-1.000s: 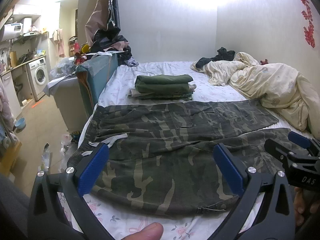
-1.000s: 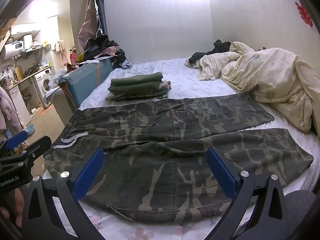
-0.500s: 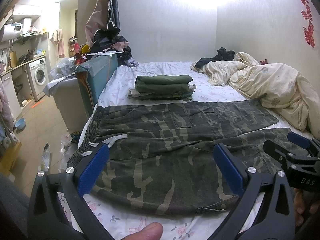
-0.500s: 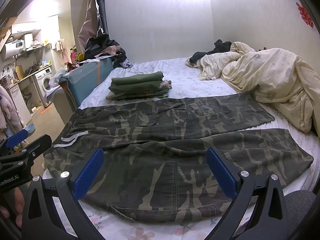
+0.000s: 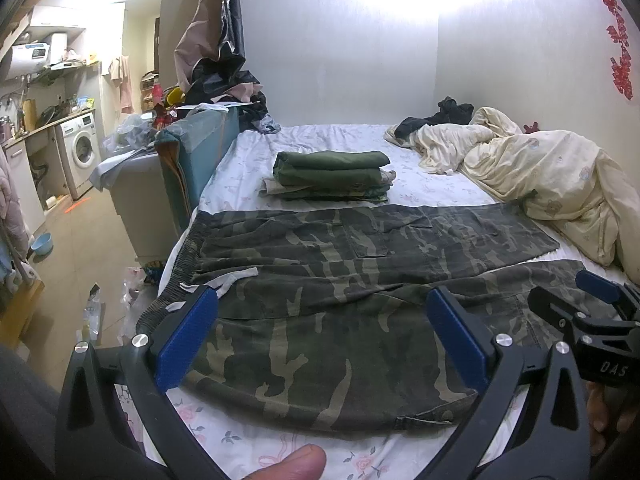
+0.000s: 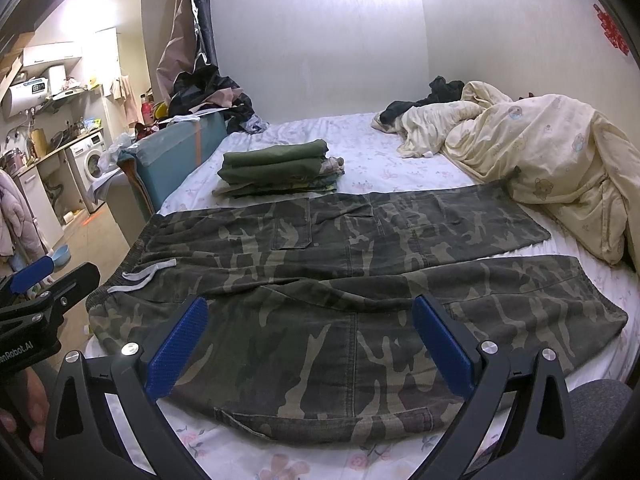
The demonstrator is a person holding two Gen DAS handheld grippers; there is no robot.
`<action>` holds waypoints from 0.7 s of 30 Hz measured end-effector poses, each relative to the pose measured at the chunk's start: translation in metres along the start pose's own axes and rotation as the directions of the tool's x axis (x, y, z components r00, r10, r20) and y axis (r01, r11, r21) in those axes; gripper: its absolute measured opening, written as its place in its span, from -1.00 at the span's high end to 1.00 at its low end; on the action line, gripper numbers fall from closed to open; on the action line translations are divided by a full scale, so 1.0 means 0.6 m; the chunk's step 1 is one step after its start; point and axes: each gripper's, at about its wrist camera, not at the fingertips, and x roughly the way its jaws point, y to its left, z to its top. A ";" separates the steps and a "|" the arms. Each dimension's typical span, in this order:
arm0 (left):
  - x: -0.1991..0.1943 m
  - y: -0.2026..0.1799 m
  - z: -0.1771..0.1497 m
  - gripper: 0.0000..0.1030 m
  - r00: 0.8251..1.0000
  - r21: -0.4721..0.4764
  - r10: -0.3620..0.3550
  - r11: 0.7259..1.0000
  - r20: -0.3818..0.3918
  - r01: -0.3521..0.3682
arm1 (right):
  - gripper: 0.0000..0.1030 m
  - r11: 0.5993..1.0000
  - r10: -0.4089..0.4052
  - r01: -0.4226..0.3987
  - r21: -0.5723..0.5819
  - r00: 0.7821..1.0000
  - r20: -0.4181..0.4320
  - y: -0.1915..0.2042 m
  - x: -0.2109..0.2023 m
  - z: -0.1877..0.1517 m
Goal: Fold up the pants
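Camouflage pants (image 5: 340,280) lie spread flat across the bed, waistband with a white drawstring (image 5: 224,280) at the left, both legs running right. They also show in the right wrist view (image 6: 340,280). My left gripper (image 5: 320,320) is open and empty above the near leg, close to the waistband side. My right gripper (image 6: 310,320) is open and empty above the middle of the near leg. Each gripper shows at the edge of the other's view, the right one (image 5: 592,316) and the left one (image 6: 40,292).
A stack of folded green clothes (image 5: 332,174) sits on the bed behind the pants. A crumpled cream duvet (image 5: 560,176) fills the right side. A teal suitcase (image 5: 192,152) and cluttered floor lie left of the flowered sheet (image 5: 248,436).
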 end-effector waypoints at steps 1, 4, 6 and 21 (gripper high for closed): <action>0.000 0.001 0.000 -0.99 1.000 0.000 0.000 1.000 0.000 0.000 | -1.00 1.000 0.000 0.000 0.001 1.000 -0.001 0.000 0.000 0.000; 0.000 0.000 0.000 -0.99 1.000 0.000 -0.001 1.000 0.001 0.001 | -1.00 1.000 0.000 0.000 0.001 1.000 -0.001 0.000 0.000 0.000; 0.000 0.003 -0.001 -0.99 1.000 0.000 -0.002 1.000 0.002 0.002 | -1.00 1.000 0.000 0.000 0.002 1.000 -0.001 -0.001 -0.001 0.000; 0.000 0.000 0.000 -0.99 1.000 -0.001 -0.001 1.000 0.000 0.001 | -1.00 1.000 0.000 0.000 -0.001 1.000 -0.003 -0.001 -0.002 0.000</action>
